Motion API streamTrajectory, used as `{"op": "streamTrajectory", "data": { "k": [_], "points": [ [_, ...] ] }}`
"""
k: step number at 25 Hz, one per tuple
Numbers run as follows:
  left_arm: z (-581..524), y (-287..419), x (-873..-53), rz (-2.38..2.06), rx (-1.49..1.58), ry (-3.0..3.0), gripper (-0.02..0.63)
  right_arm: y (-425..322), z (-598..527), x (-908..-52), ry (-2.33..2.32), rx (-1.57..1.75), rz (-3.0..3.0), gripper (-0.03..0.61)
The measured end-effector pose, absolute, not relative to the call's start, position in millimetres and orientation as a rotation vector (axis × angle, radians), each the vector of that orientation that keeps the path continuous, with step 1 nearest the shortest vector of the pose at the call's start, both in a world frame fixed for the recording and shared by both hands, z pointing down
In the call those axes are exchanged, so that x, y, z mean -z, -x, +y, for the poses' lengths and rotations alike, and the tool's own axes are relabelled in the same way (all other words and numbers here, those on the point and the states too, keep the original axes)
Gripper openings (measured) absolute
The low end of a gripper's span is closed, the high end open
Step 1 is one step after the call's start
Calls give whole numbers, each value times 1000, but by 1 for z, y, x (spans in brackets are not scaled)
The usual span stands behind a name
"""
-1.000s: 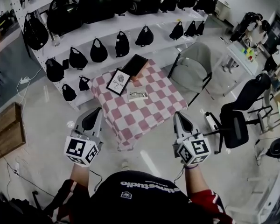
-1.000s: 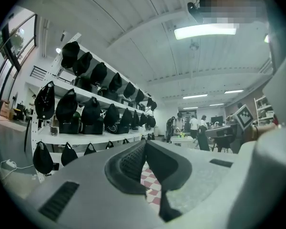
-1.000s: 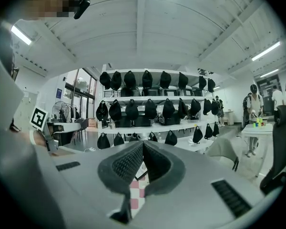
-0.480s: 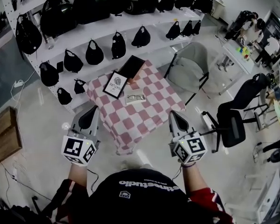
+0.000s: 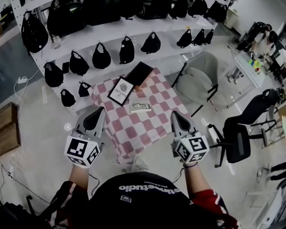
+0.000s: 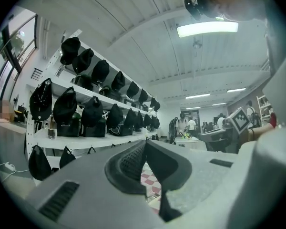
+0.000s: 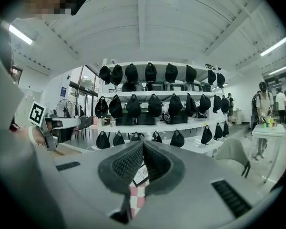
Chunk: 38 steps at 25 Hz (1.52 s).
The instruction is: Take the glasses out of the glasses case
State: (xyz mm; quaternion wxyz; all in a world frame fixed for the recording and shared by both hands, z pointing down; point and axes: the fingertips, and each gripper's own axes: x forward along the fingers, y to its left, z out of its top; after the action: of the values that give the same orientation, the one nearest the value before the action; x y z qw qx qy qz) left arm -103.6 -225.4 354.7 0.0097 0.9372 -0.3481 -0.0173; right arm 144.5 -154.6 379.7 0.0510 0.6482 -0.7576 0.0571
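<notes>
Checkered table [image 5: 155, 128] carries glasses case [image 5: 140, 107] (shelves [image 5: 133, 31] of bags [image 5: 127, 50] behind); left tool [image 5: 100, 110] and right tool [image 5: 173, 114] pressed together, empty.

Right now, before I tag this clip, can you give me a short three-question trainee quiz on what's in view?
1. True or false: the left gripper is holding the glasses.
2. The jaws of the right gripper are: A) wide apart; B) together with nothing between them; C) clamped on a chair.
3. Which lies nearer the shelves, the glasses or the black box?

Key: 1 false, as the glasses lie on the checked table, ahead of both grippers. 2 B. 3 the black box.
</notes>
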Motion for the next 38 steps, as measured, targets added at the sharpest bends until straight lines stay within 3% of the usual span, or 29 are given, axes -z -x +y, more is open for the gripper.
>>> {"op": "streamTrajectory", "data": {
  "k": [7, 13, 18, 38],
  "points": [
    [-254, 91, -353, -1167, 57, -2903, 5, -156, -199, -378, -1906, -136, -2368, -6],
    [-268, 75, -356, -1180, 41, -2903, 5, -163, -219, -382, -1866, -147, -2401, 54],
    [-279, 62, -358, -1168, 24, -2918, 5, -166, -234, -394, -1812, -161, -2403, 66],
    [-314, 35, -390, -1217, -12, -2840, 5, -169, -310, -539, -1496, -298, -2353, 72]
  ]
}}
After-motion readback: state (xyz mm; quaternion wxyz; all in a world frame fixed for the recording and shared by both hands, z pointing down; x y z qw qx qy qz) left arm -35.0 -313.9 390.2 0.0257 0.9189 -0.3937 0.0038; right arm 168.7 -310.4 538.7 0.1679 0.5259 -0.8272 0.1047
